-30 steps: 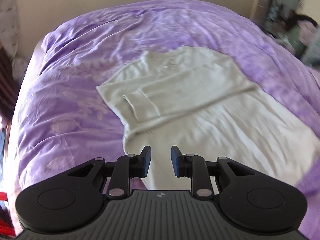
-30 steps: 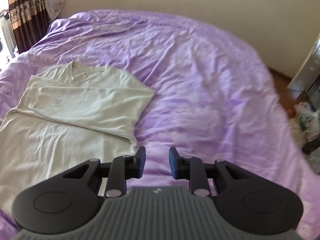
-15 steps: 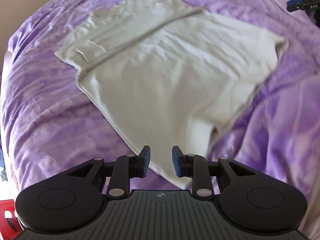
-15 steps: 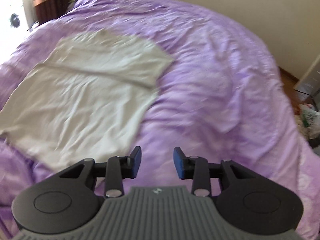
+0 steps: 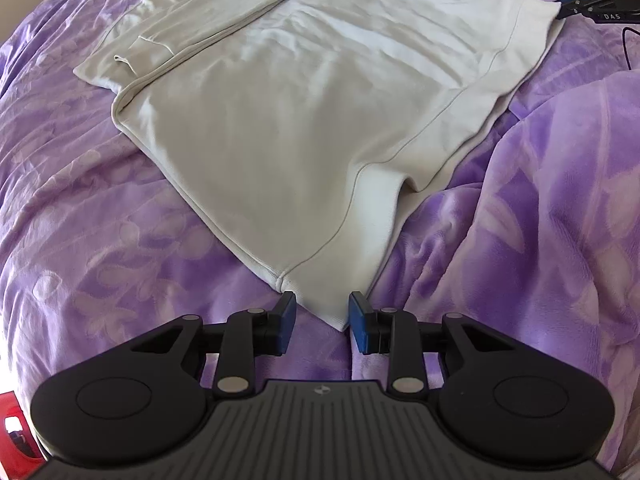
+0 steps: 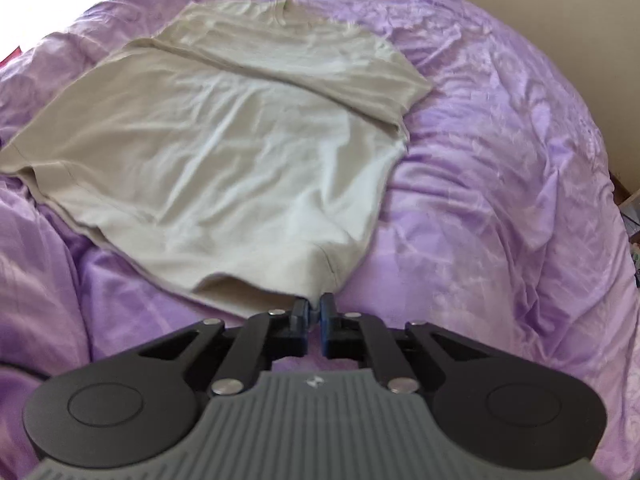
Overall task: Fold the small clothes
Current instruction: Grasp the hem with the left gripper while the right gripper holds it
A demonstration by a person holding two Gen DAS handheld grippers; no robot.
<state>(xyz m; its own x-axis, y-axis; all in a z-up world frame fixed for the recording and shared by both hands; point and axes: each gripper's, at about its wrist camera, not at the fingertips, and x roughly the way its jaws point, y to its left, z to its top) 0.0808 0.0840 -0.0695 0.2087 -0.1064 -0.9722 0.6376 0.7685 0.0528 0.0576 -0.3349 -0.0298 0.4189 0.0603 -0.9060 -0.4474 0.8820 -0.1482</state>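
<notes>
So the whole scene sits on a big bed with a purple cover [image 5: 120, 240], wrinkled all over and printed with a faint leaf pattern. Spread out on it is a cream long-sleeve top [image 5: 304, 112], lying mostly flat with both sleeves already folded in across the chest near the collar end. The bottom hem is the end closest to both cameras, and it's a bit bunched up in the middle.

The left gripper [image 5: 322, 320] is right at one hem corner. Its jaws have just been opening a little more, and the corner of the top pokes in between the blue pads without either pad pressing on it, so nothing's grabbed on that side.

The right gripper [image 6: 314, 316] is over at the other hem corner, and its jaws have just snapped closed, clamped on a small pinch of the hem. You can see it from the left camera too, at the far corner [image 5: 568, 0].
</notes>
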